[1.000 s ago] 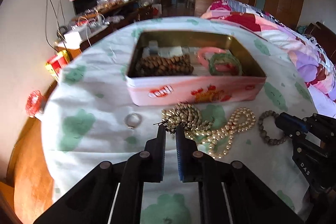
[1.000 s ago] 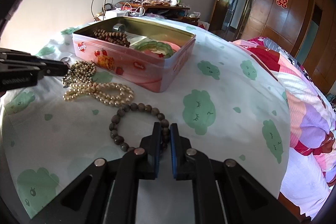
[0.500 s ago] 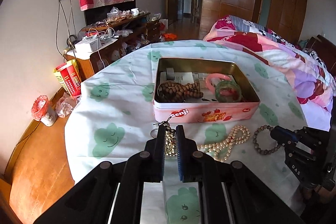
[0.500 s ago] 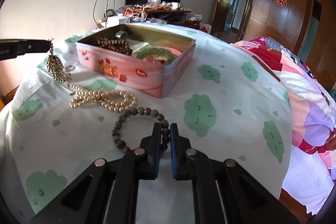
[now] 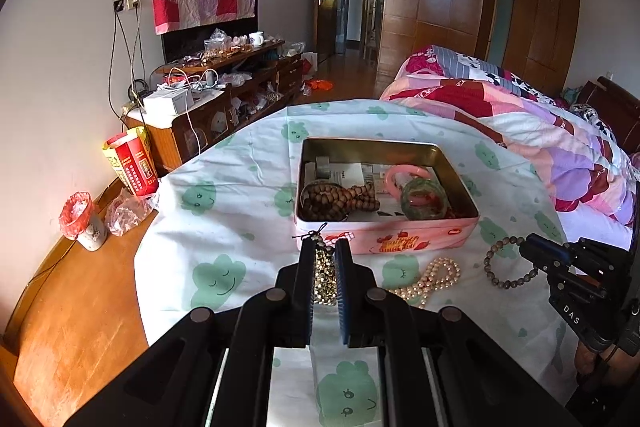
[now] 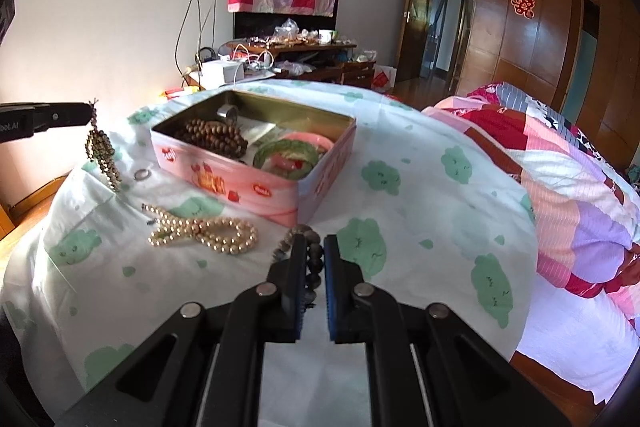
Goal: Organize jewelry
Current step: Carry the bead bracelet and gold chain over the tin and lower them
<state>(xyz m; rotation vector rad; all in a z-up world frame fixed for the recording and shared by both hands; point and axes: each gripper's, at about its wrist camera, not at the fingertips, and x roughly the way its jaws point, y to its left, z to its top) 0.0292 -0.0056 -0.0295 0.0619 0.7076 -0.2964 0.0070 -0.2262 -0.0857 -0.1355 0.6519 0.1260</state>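
My left gripper (image 5: 324, 247) is shut on a gold bead strand (image 5: 325, 277), which hangs clear of the cloth; the right wrist view shows this strand (image 6: 102, 151) dangling under the left gripper (image 6: 86, 113). My right gripper (image 6: 312, 243) is shut on a dark bead bracelet (image 6: 314, 261), also seen as a loop (image 5: 508, 263) at the right gripper's tip (image 5: 530, 247). An open pink tin (image 5: 384, 237) holds brown beads (image 5: 340, 197), a green bangle (image 5: 424, 199) and a pink bangle (image 5: 404, 171). A pearl necklace (image 6: 204, 229) and a small ring (image 6: 141, 174) lie on the cloth in front of the tin (image 6: 224, 179).
The round table wears a white cloth with green prints (image 5: 218, 275). A bed with a patchwork quilt (image 5: 520, 115) is at the right. Wooden floor (image 5: 80, 307), a cup with a red bag (image 5: 82, 223) and a cluttered cabinet (image 5: 208, 107) are at the left.
Both grippers have risen. The gold strand has left the cloth and hangs from the left gripper. The dark bracelet has come up off the cloth in the right gripper.
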